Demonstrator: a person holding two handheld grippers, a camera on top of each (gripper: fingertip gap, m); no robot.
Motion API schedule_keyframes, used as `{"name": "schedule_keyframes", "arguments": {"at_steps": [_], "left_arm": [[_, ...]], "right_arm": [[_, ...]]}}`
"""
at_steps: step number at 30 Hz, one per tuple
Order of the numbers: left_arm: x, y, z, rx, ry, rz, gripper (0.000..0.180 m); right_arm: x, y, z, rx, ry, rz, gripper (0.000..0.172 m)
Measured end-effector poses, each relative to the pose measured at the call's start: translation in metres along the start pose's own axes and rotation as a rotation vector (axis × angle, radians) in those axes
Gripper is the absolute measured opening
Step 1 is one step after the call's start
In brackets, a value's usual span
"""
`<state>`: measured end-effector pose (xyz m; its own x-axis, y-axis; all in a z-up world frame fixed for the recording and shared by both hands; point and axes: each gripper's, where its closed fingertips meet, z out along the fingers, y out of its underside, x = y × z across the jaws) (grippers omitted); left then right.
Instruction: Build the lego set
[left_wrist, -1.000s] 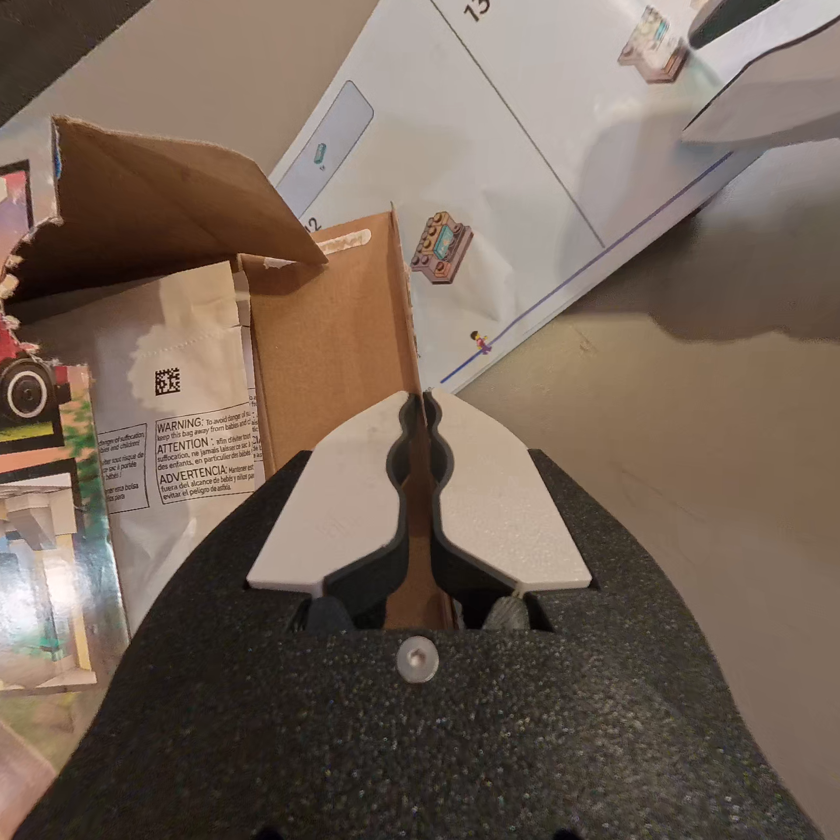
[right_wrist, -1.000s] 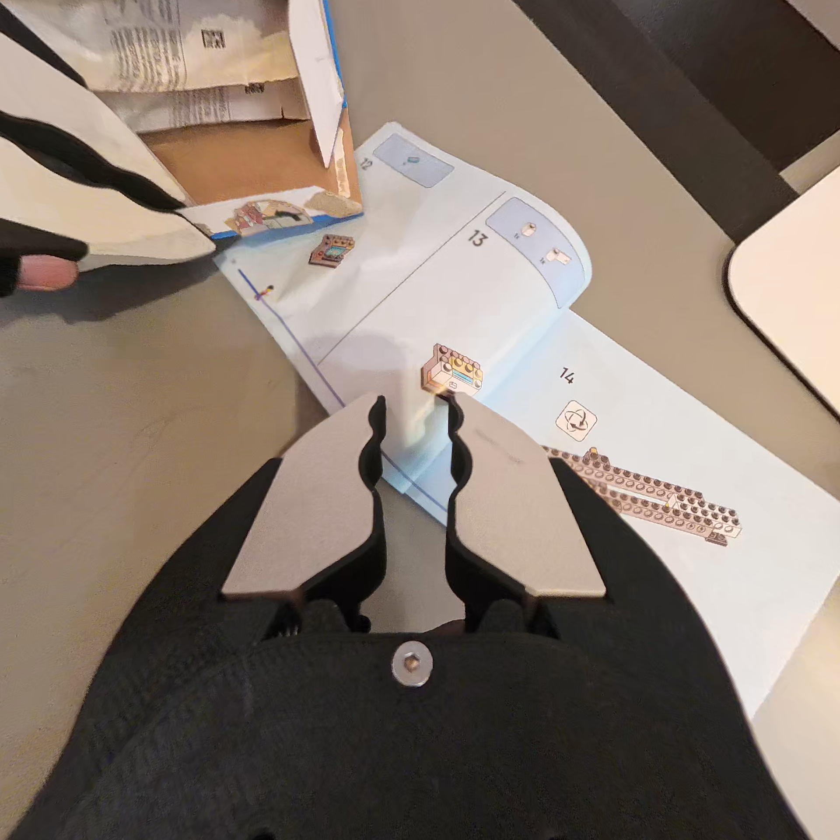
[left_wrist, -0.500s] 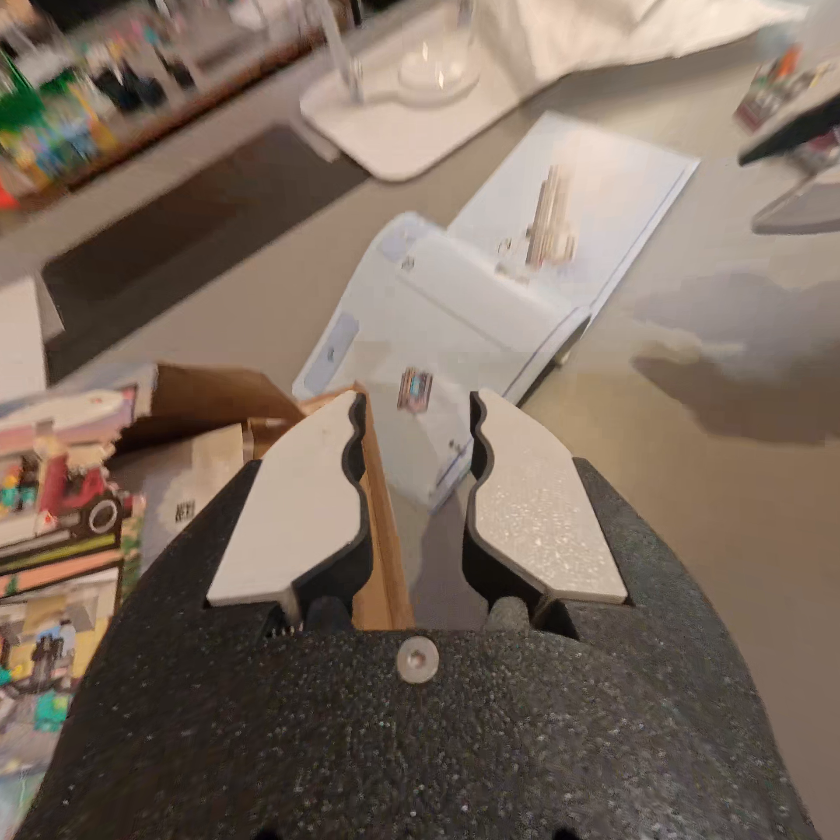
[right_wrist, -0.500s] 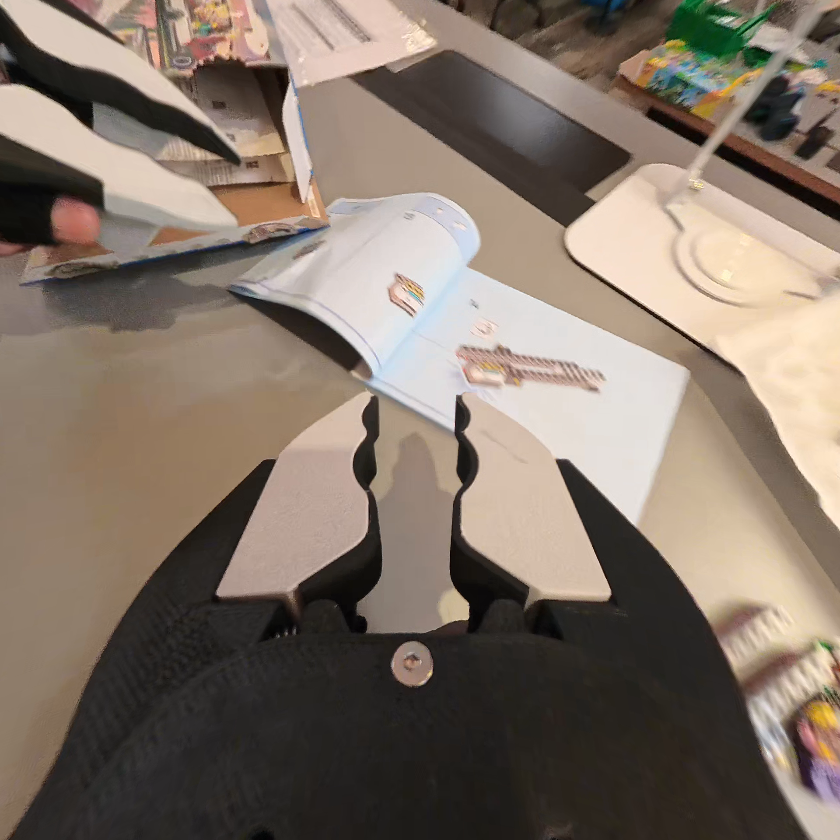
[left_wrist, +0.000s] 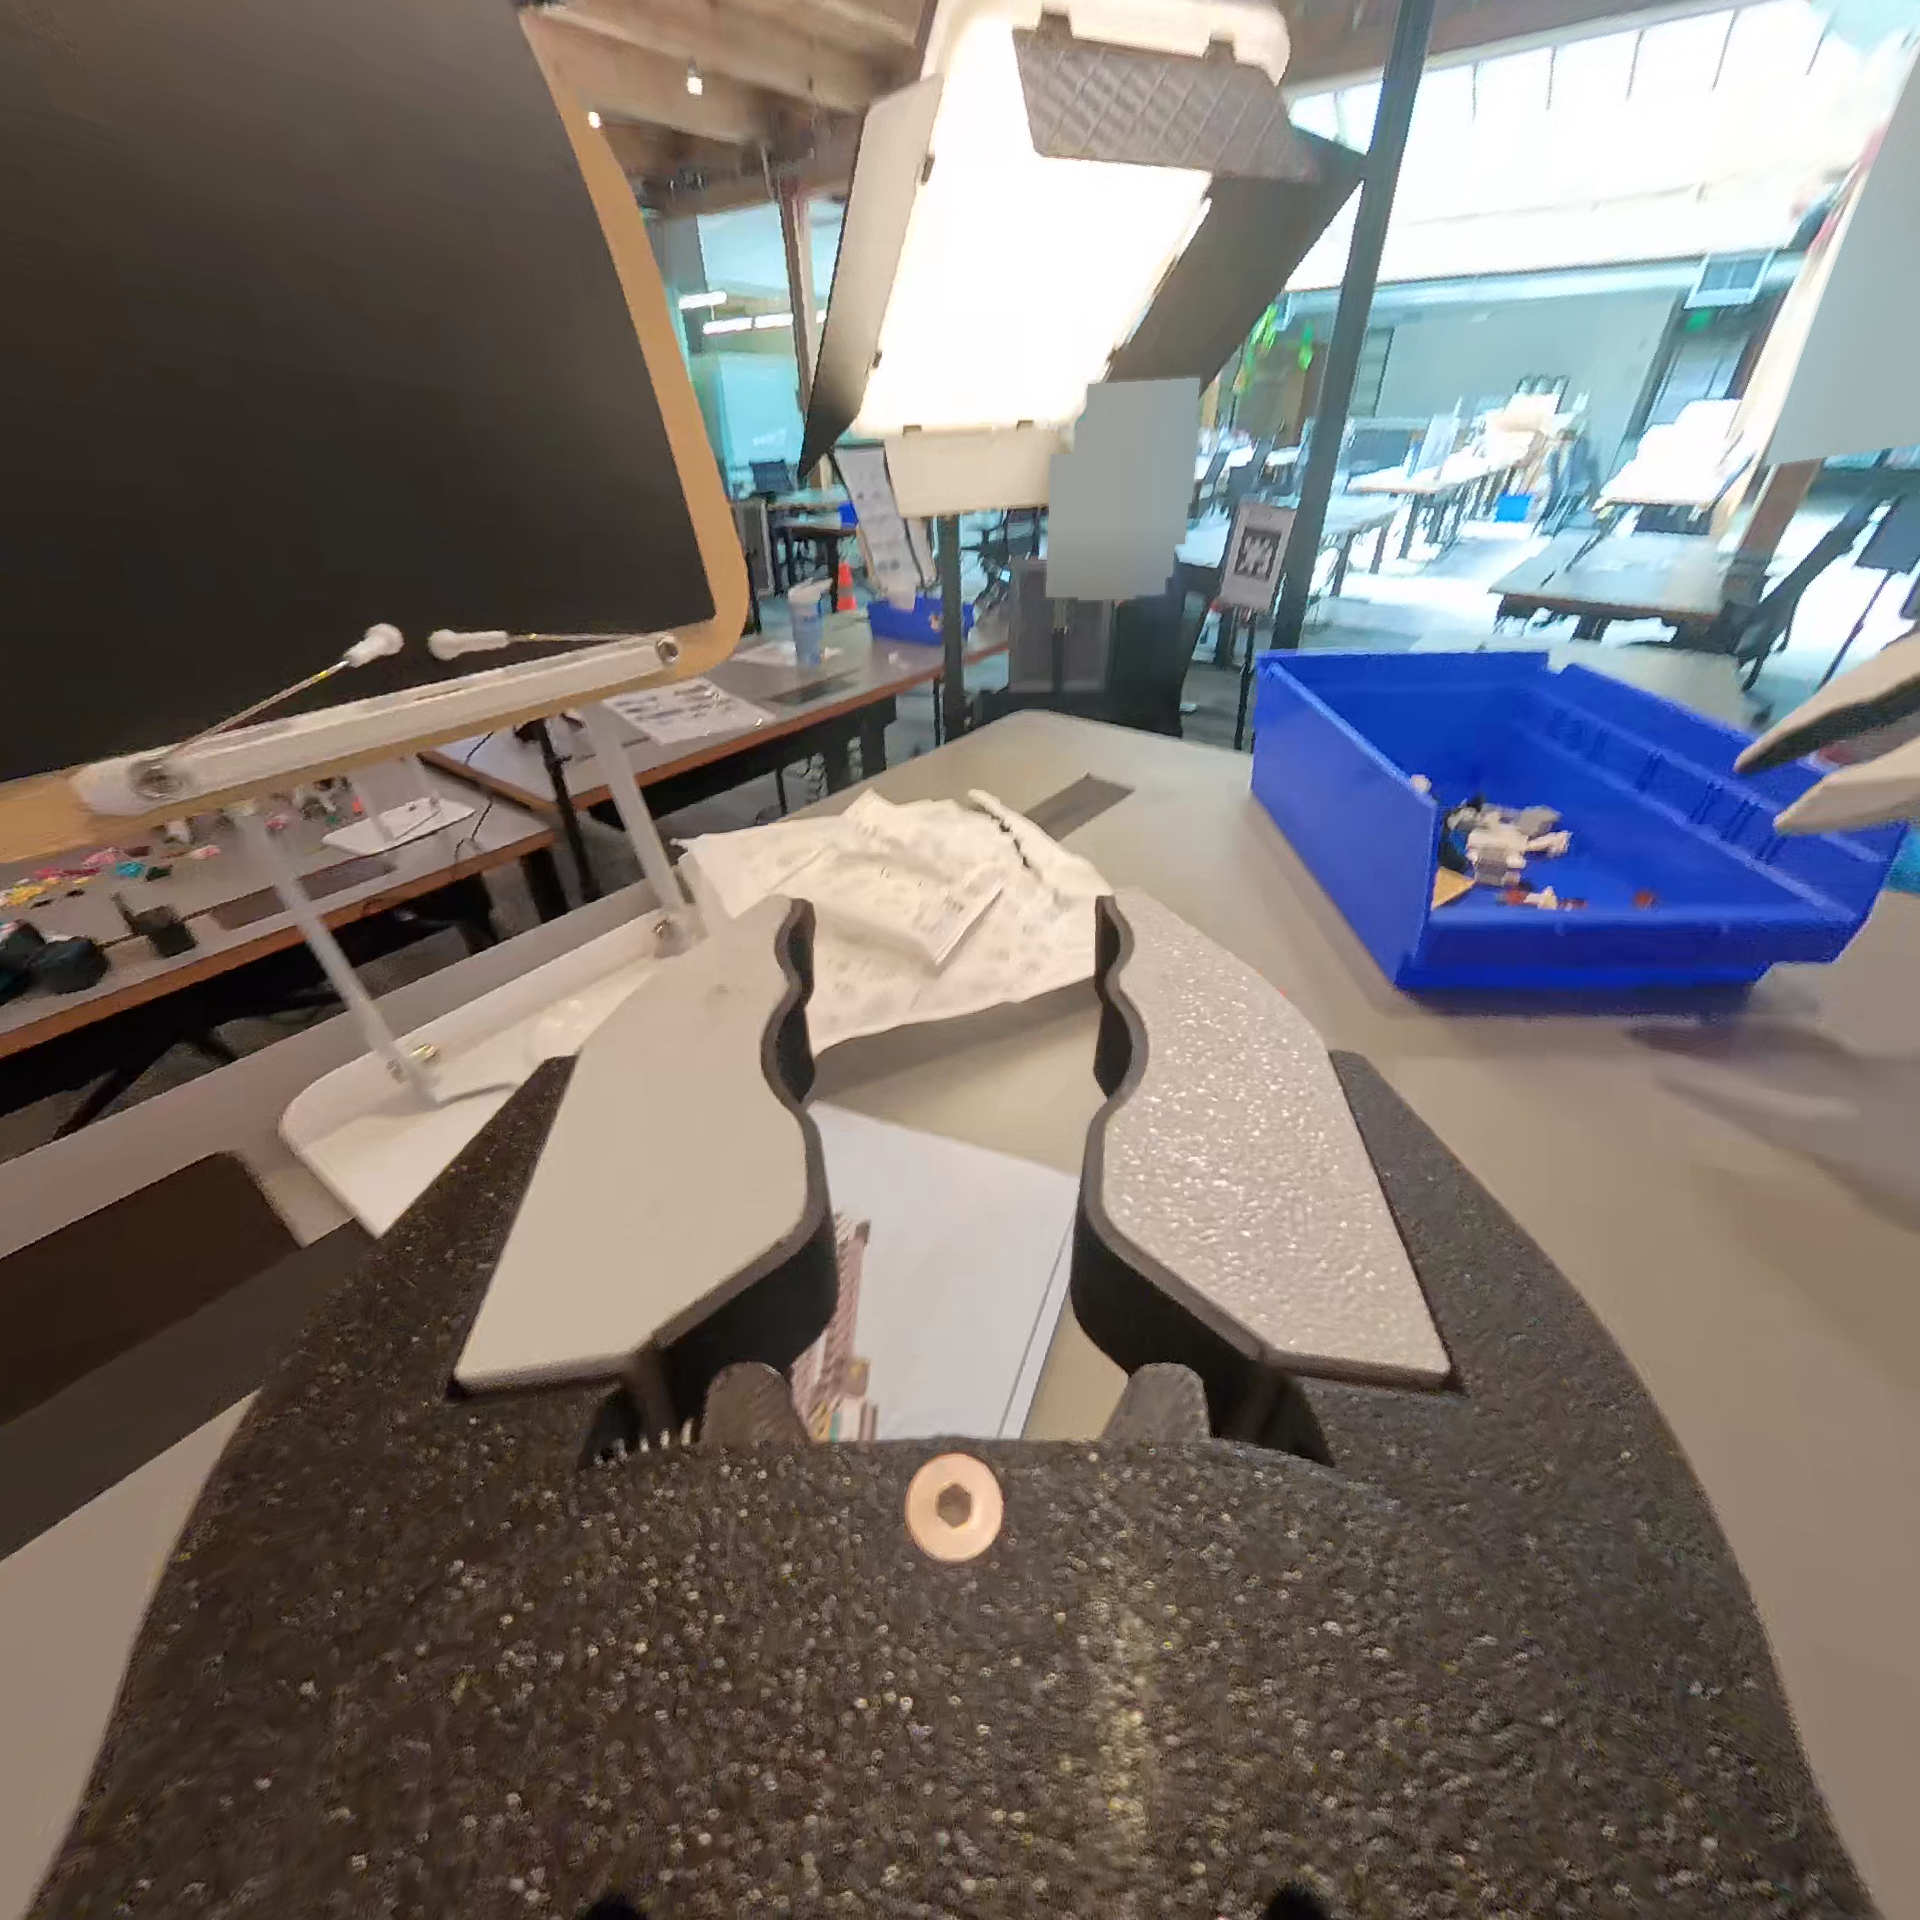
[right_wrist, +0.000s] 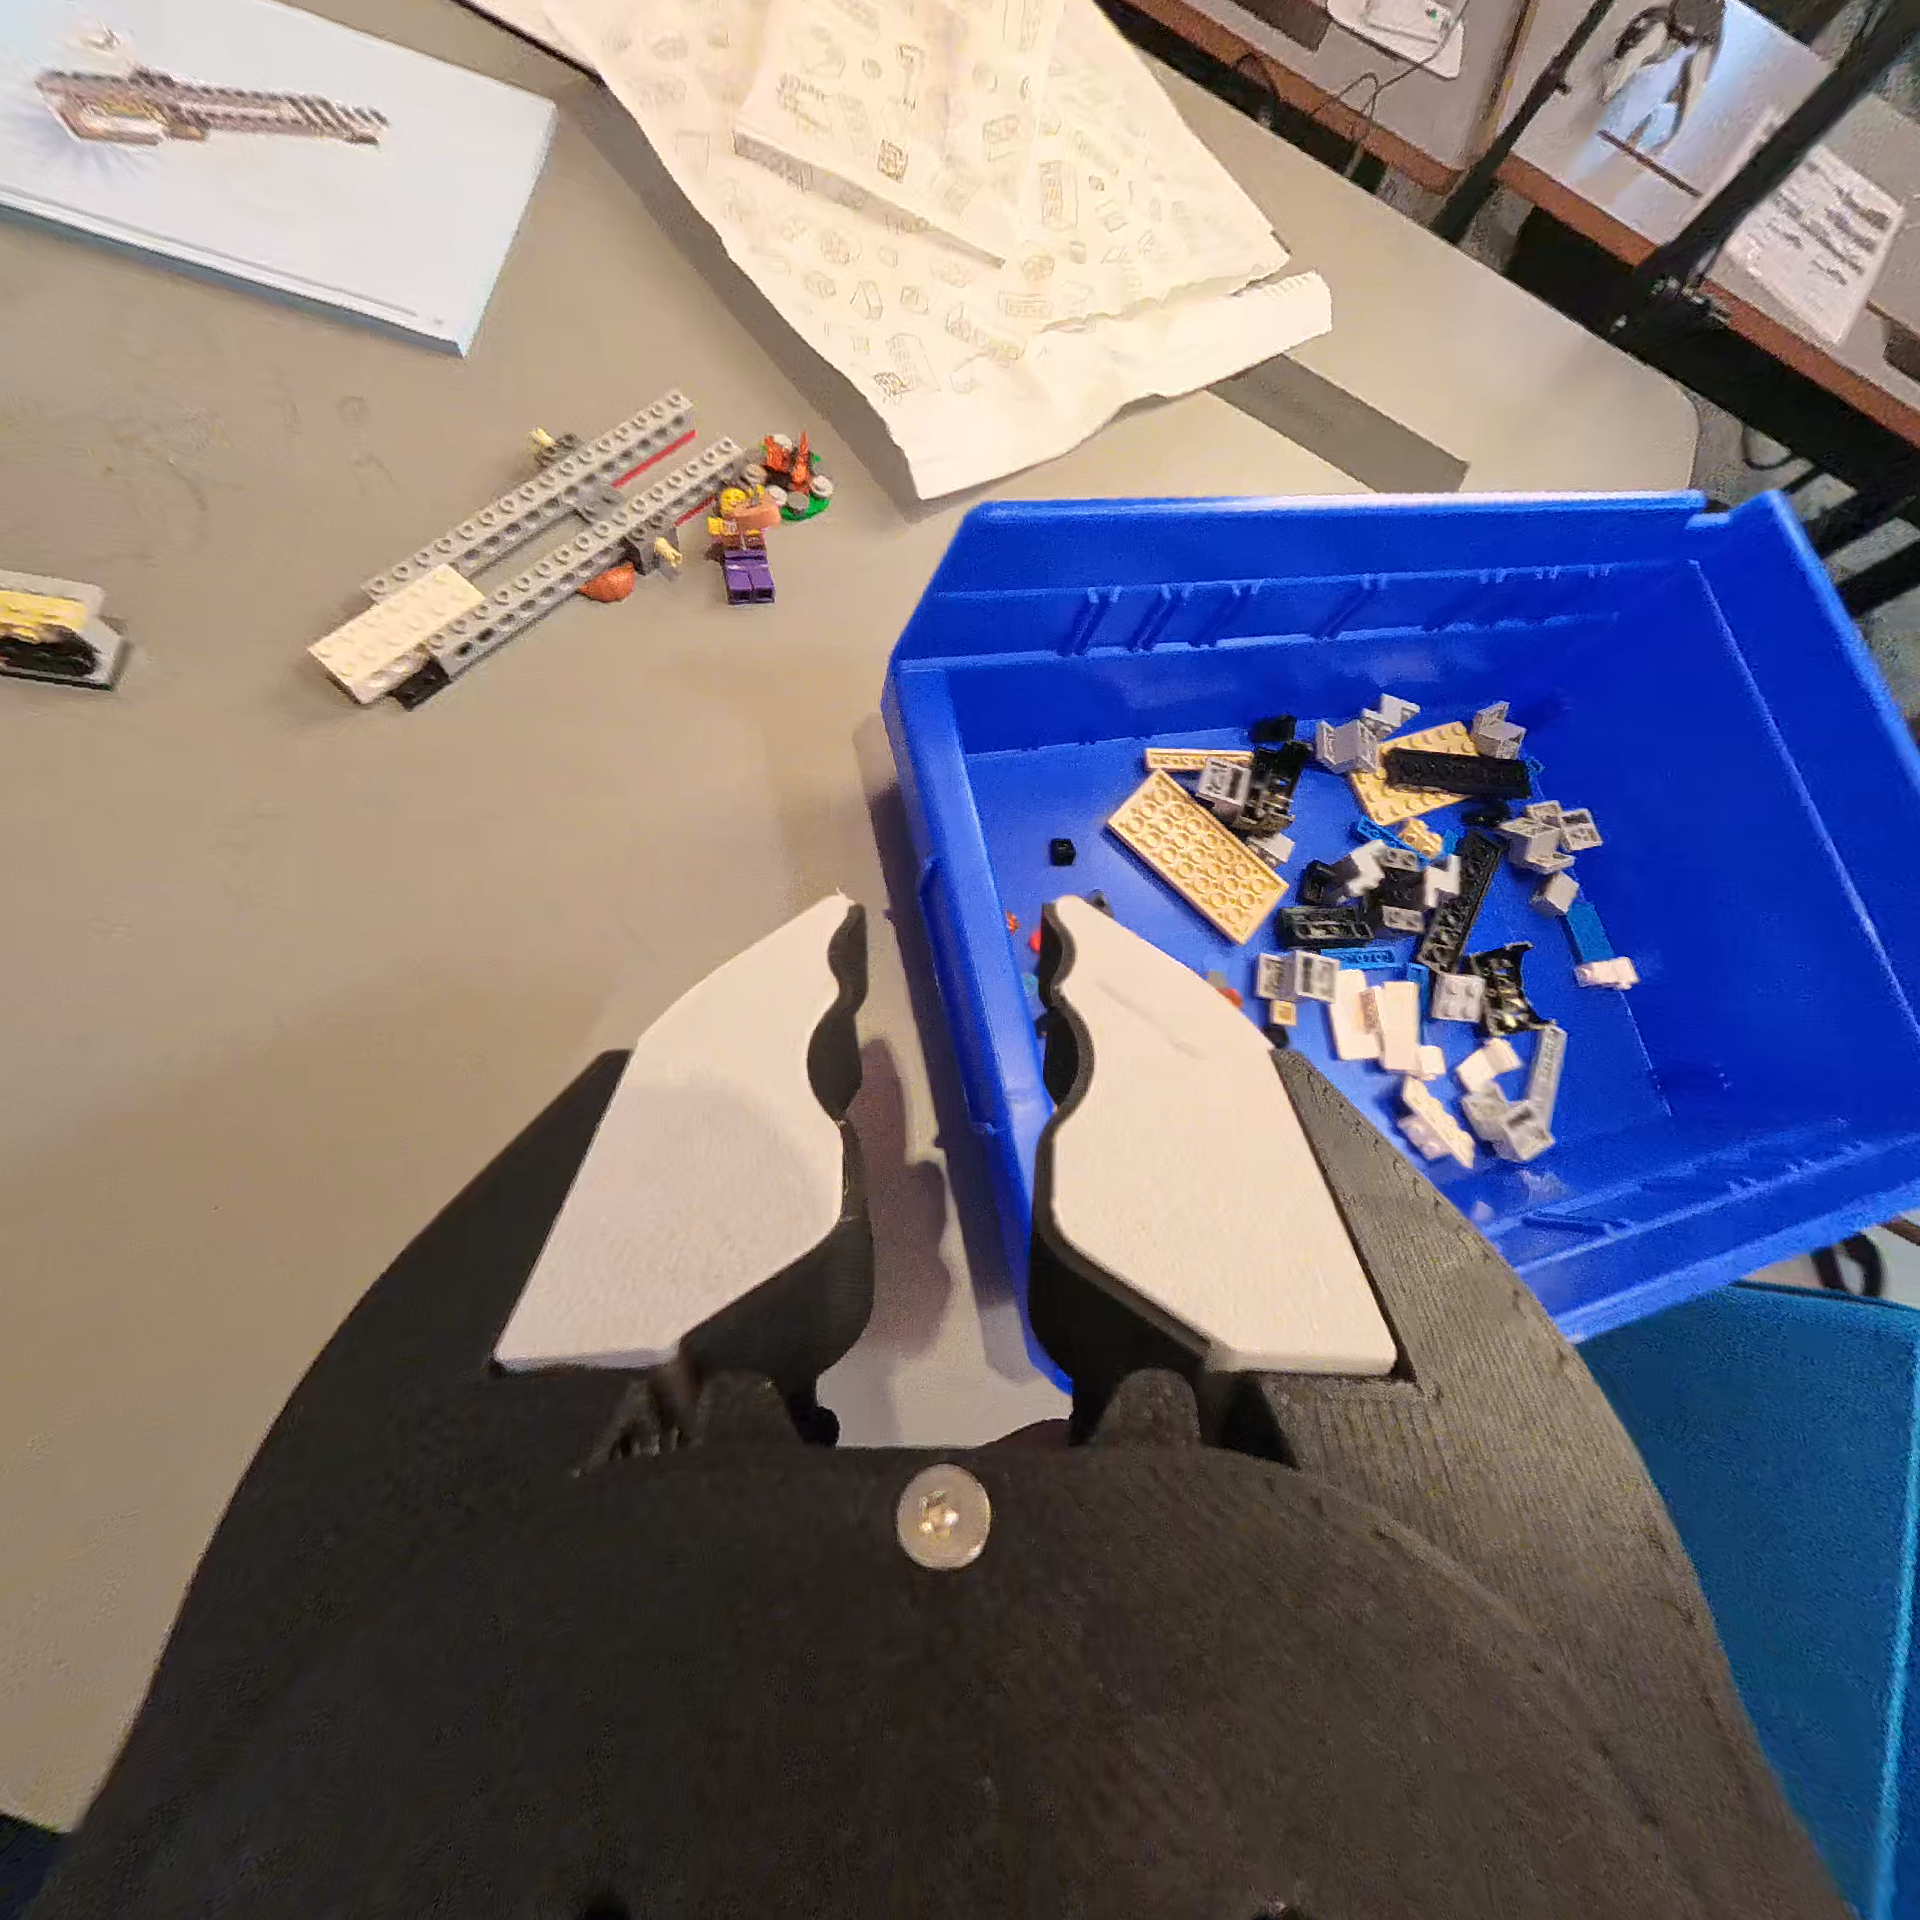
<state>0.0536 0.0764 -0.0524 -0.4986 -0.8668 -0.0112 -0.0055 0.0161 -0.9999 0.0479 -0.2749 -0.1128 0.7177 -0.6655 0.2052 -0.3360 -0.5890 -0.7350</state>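
Observation:
My left gripper (left_wrist: 951, 920) is open and empty, held above the grey table (left_wrist: 1455, 1091). A light blue booklet (left_wrist: 935, 1247) lies below its fingers and crumpled white paper bags (left_wrist: 914, 894) lie ahead of it. My right gripper (right_wrist: 954, 920) is open and empty above the near left wall of a blue bin (right_wrist: 966, 790). The wall shows between its fingers, and the pads do not press on it. Several loose bricks (right_wrist: 1392, 894) lie in the bin. The bin (left_wrist: 1538, 831) and the right gripper's fingertips (left_wrist: 1849, 748) also show in the left wrist view.
A grey brick assembly (right_wrist: 520, 540) and a minifigure (right_wrist: 748, 530) lie on the table left of the bin. The white paper bag (right_wrist: 977, 229) and the booklet (right_wrist: 260, 187) lie beyond. A white stand (left_wrist: 436, 1091) carrying a black board stands at the left. Tip to tip, the grippers are about 35 cm apart. My left tips are about 25 cm from the minifigure (right_wrist: 748, 530), my right tips only 20 cm.
The left gripper was shut on the cardboard box flap; it opened, let it go and rose, tilting up. The right gripper swung right from the booklet to the blue bin.

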Motion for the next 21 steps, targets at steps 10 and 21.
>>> {"name": "schedule_keyframes", "arguments": {"at_steps": [10,21], "left_arm": [[0.019,0.014,0.029,0.181,0.029,-0.044,0.049],[0.076,0.031,0.051,0.152,0.237,-0.065,0.047]], "right_arm": [[-0.149,-0.009,0.081,0.199,-0.32,0.137,0.032],[-0.157,-0.019,0.09,0.206,-0.394,0.163,0.03]]}}
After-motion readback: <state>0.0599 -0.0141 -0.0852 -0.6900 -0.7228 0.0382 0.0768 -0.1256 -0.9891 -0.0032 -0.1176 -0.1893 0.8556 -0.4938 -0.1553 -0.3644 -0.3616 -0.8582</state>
